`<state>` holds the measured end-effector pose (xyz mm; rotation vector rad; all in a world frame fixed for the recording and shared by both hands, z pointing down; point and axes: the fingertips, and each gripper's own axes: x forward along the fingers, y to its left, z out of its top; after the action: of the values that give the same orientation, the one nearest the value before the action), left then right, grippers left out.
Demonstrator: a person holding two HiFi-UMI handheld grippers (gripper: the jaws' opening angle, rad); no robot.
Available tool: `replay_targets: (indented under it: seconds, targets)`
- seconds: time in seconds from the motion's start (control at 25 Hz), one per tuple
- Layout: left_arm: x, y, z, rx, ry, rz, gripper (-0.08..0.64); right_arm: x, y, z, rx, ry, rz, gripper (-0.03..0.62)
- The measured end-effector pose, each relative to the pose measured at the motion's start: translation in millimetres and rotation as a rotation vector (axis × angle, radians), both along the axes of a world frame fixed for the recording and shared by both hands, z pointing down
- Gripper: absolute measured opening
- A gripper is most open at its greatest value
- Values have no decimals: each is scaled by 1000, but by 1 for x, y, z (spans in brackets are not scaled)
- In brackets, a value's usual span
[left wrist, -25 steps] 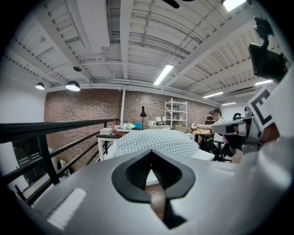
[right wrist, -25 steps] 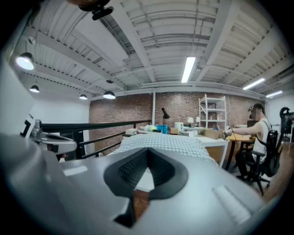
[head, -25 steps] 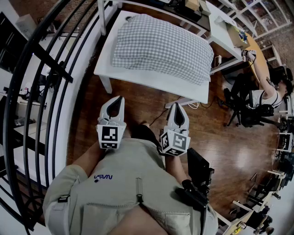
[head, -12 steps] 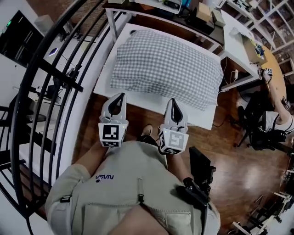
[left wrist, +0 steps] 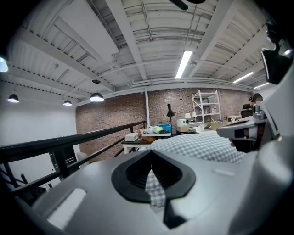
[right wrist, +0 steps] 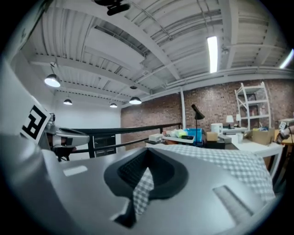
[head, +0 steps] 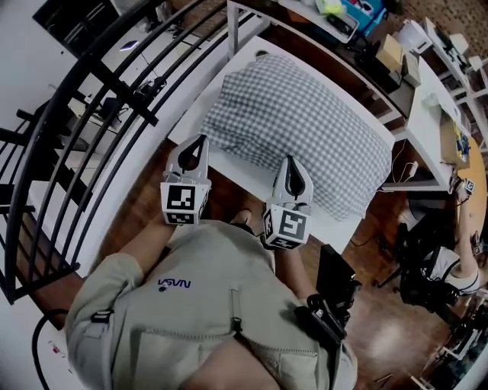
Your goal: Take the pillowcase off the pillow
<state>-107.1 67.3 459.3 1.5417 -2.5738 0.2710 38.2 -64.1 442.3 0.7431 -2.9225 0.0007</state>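
Honestly, the grab is where I expect trouble. My left gripper (head: 198,142) and right gripper (head: 290,161) are both closed with nothing between the jaws. They sit at the near edge of the white tabletop (head: 248,174), just short of the checked pillowcase (head: 305,129), which lies across it with the pillow inside. If I pinch too deep, I judge I'd clamp stuffing along with cloth and drag everything off the edge. I can't tell which end opens.

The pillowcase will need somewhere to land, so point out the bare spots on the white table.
Bare: the near strip of the white table between the pillow and the front edge, and its near right corner. The desk behind is crowded.
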Motion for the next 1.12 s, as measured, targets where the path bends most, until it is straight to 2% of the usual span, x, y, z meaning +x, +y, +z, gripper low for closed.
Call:
replay_targets:
  seconds: [0.2,0.32,0.36,0.48,0.68,0.84,0.96,1.0,1.04,1.12]
  targets:
    - [-49,7,12,16,30,-33,6,-52,11,9,13,49,-71,5]
    - [-76,4,23,21,69,3,13,-83,18,10,40,87,-77,7]
    - [-84,2,27,20,86,21,55,-92,20,12,43,104,-77,26]
    - [-111,1,31,14,117,66,81,-125,26,23,36,168,-78,66]
    - [-146,5,46,-20,139,144,87,-185,40,64,32,354,-102,170]
    - [-159,8,70,-68,172,190,87,-219,52,121,34,574,-146,262]
    - [-158,8,76,-89,188,204,86,-221,45,164,64,759,-130,262]
    - [-157,7,77,-91,190,206,86,-218,40,174,79,809,-118,240]
    - [-155,5,77,-93,191,209,84,-215,34,180,94,845,-105,174]
    - [-151,1,76,-96,190,220,80,-210,27,178,102,856,-87,48]
